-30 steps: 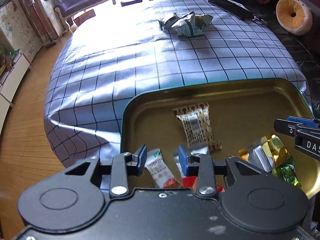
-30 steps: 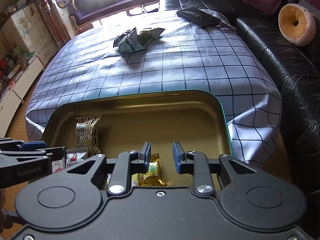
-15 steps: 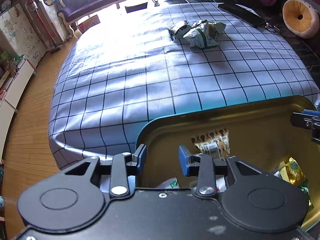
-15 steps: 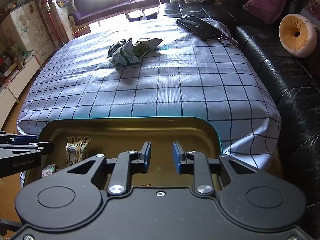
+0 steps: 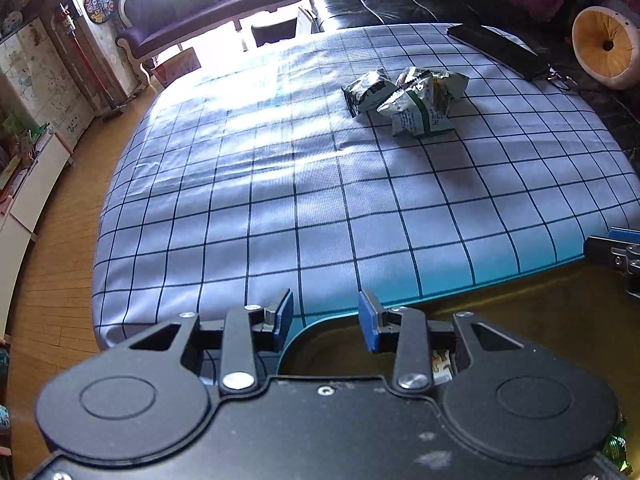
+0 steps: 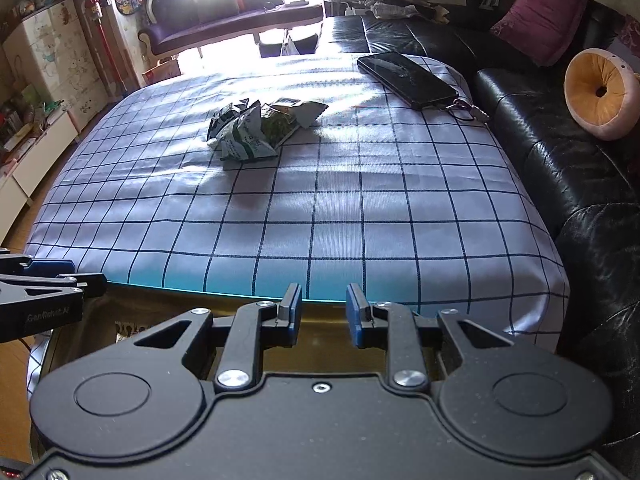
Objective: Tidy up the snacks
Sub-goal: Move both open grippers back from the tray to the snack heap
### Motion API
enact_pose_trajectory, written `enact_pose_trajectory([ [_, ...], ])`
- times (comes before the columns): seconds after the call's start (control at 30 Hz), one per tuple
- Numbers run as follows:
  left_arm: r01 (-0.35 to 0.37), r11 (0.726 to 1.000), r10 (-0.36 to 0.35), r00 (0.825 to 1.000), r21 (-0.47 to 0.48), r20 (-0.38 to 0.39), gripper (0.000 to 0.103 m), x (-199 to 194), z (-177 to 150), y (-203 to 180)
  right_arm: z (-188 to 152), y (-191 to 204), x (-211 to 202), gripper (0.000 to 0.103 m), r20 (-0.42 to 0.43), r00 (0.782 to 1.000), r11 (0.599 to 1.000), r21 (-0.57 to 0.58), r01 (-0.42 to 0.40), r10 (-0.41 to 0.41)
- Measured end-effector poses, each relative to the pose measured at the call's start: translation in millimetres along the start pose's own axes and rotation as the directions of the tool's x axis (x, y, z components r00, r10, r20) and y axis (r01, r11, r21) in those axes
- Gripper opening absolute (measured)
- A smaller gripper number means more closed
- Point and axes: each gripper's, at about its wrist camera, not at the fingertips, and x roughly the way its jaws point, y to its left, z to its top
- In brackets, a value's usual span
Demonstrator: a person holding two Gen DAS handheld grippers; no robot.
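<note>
A small pile of green-and-white snack packets [image 5: 408,100] lies on the checked tablecloth, far from both grippers; it also shows in the right wrist view [image 6: 260,130]. A gold tray with a teal rim [image 5: 520,276] sits at the near table edge, also in the right wrist view [image 6: 320,326]. A patterned snack [image 5: 440,366] peeks out in the tray behind the left gripper. My left gripper [image 5: 325,320] is open and empty over the tray's left corner. My right gripper [image 6: 322,312] is open and empty over the tray's far rim.
A black phone [image 6: 406,78] with a keyring lies at the table's far right corner. A black leather sofa [image 6: 560,152] with an orange round cushion [image 6: 598,92] runs along the right. Wooden floor [image 5: 52,280] and cabinets lie to the left.
Both grippers have risen and tilted up from the tray toward the table. The snacks inside the tray have dropped mostly out of sight. Both jaws stay open and empty.
</note>
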Motion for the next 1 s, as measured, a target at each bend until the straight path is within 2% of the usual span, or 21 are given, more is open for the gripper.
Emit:
enact_pose_trajectory([
  [0.27, -0.008, 1.000, 0.008, 1.000, -0.008, -0.001, 0.038, 25.7, 25.8, 4.0, 16.6, 0.9, 16.3, 0.035, 0.010, 1.000, 1.000, -0.015, -0.011, 0.011],
  [0.53, -0.003, 1.000, 0.003, 1.000, -0.011, 0.001, 0.038, 52.5, 57.1, 6.9, 33.7, -3.8, 42.7, 0.036, -0.004, 0.998, 0.998, 0.024, -0.060, 0.061],
  [0.67, 0.008, 1.000, -0.008, 1.000, -0.023, 0.001, 0.038, 66.7, 77.3, 7.3, 42.3, -3.7, 52.2, 0.036, 0.009, 0.998, 0.998, 0.023, -0.060, 0.060],
  [0.8, 0.034, 0.998, -0.034, 0.999, -0.045, 0.004, 0.038, 77.6, 94.3, 4.5, 52.4, -4.4, 60.6, 0.036, 0.025, 0.998, 0.998, 0.018, -0.060, 0.060],
  [1.0, 0.125, 0.989, -0.123, 0.992, -0.079, 0.026, 0.038, 81.4, 115.5, -8.3, 63.4, -5.4, 71.4, 0.036, 0.041, 0.998, 0.998, 0.015, -0.053, 0.053],
])
